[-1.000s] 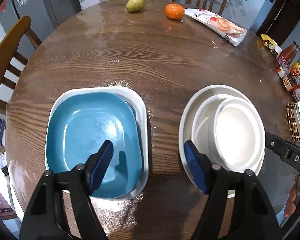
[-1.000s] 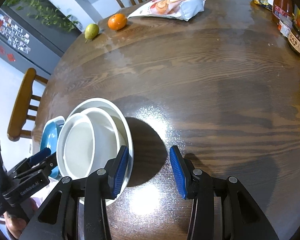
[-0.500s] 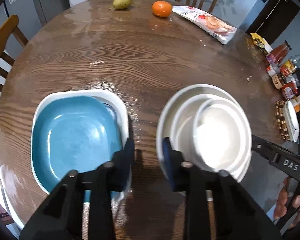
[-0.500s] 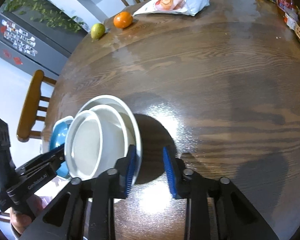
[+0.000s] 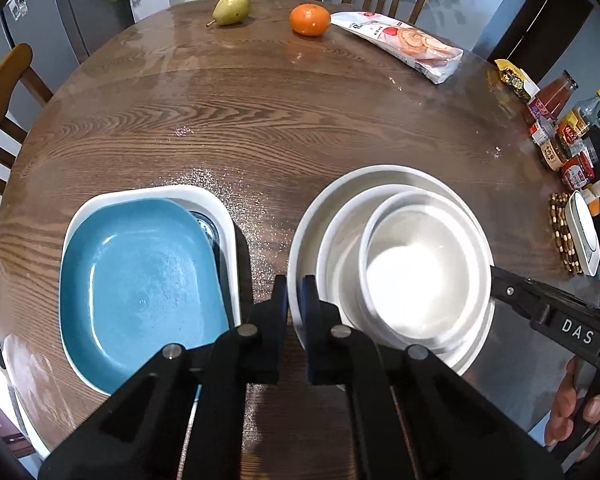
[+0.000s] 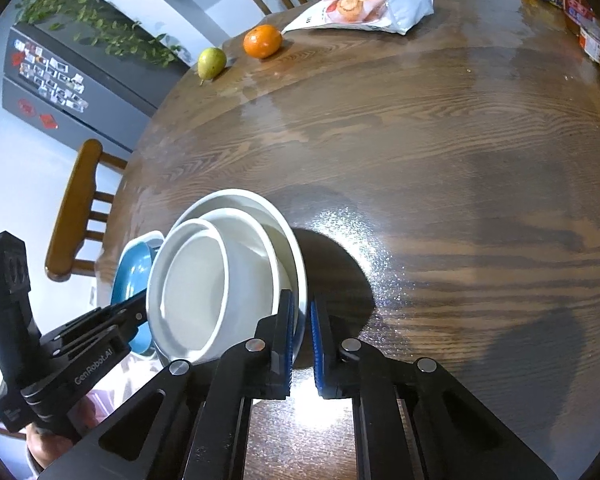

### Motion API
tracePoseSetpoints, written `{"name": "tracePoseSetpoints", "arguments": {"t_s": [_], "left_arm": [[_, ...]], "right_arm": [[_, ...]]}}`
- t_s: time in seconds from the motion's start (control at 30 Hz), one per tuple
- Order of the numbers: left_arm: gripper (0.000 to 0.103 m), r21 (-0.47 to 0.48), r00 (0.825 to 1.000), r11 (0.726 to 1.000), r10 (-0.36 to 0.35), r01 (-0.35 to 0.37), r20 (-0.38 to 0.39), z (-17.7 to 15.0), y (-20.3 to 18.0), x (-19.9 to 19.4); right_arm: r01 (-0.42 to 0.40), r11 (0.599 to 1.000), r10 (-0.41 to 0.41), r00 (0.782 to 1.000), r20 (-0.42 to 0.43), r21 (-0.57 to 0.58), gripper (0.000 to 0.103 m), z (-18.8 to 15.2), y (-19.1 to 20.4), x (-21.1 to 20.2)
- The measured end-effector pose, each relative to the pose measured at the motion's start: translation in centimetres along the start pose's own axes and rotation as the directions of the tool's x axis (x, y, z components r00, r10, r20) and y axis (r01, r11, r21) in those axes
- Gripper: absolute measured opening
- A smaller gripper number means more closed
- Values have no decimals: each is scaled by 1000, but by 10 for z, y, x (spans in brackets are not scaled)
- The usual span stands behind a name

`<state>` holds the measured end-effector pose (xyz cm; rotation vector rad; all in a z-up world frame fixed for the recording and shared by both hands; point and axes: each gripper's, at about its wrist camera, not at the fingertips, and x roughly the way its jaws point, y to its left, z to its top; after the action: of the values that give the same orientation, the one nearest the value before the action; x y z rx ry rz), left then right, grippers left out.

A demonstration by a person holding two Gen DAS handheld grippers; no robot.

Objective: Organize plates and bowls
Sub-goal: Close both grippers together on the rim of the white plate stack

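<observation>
- White round plate with two nested bowls, near table edge, left wrist view: left gripper just closed, clamping its left rim.
- Right wrist view: right gripper just closed, clenched on plate's right rim; blue dish beyond.

Home dining area. Round wooden surface ringed by wooden chairs, bearing a pear, an orange, a snack bag and condiment bottles. Grey refrigerator covered in magnets, topped by a trailing plant.
</observation>
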<state>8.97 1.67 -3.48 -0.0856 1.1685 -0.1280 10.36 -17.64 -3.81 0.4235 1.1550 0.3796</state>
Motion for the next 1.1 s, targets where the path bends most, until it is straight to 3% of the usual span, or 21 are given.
{"name": "tracePoseSetpoints", "arguments": {"t_s": [0.57,1.1], "left_arm": [[1,-20,1000,1000,4,-4,20,-4,0,-2],[1,-15,995,1000,12,-10,96,-4,-4,-27]], "right_arm": [[15,1000,-15,1000,15,-16,10,-2,3,-2],[10,999,-8,998,70,-38,10,-4,12,-25]]}}
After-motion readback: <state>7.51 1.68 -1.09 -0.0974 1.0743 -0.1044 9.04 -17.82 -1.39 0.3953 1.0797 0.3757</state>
